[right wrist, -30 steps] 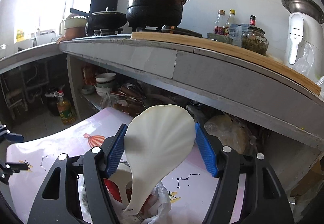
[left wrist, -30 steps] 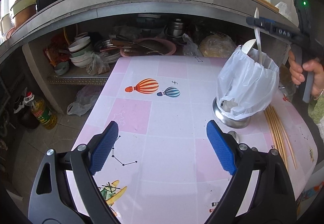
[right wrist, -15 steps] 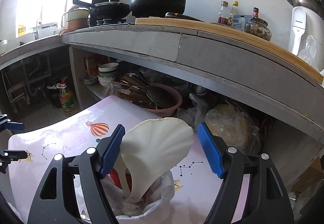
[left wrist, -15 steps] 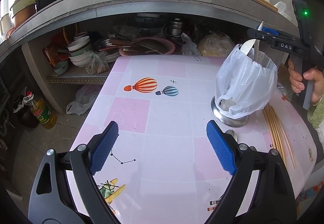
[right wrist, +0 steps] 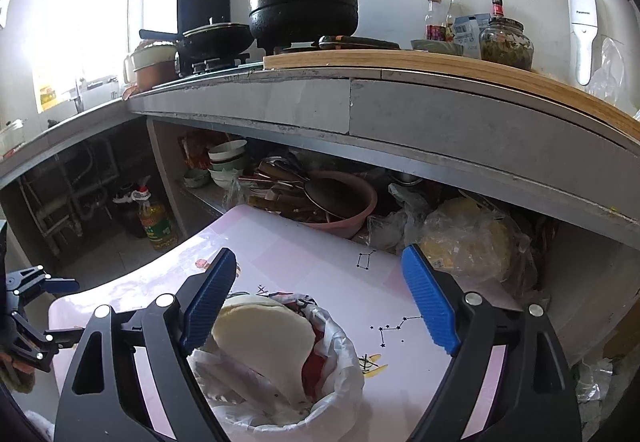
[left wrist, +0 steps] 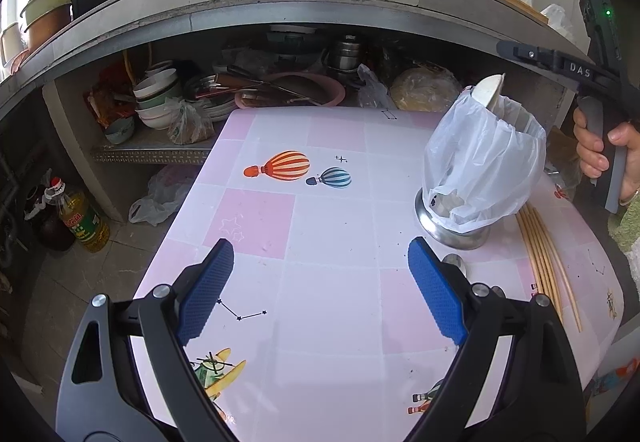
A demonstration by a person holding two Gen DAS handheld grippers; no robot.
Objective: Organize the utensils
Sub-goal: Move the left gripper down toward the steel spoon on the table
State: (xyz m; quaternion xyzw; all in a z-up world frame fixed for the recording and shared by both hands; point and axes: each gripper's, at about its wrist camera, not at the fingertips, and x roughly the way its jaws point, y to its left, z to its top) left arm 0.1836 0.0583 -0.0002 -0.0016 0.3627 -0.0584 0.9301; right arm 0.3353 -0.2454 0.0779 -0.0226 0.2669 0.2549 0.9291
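White rice paddle [right wrist: 266,338], earlier clamped in the right tongs [right wrist: 320,302], now stands released inside the bag-lined steel holder [left wrist: 482,166] on the bench [left wrist: 320,242]; right tongs gape above it, left tongs [left wrist: 320,290] hover wide, empty.

Glossy tablecloth [left wrist: 332,226], crinkled plastic bag [left wrist: 484,158], shiny metal holder [left wrist: 436,224].

"DAS" on right tongs [left wrist: 532,56] — "Panasonic" on white appliance [right wrist: 586,30]

Pink-white checked table [left wrist: 332,226], striped balloon prints; cream rice paddle [right wrist: 264,338]; blue gripper pads [left wrist: 206,292].
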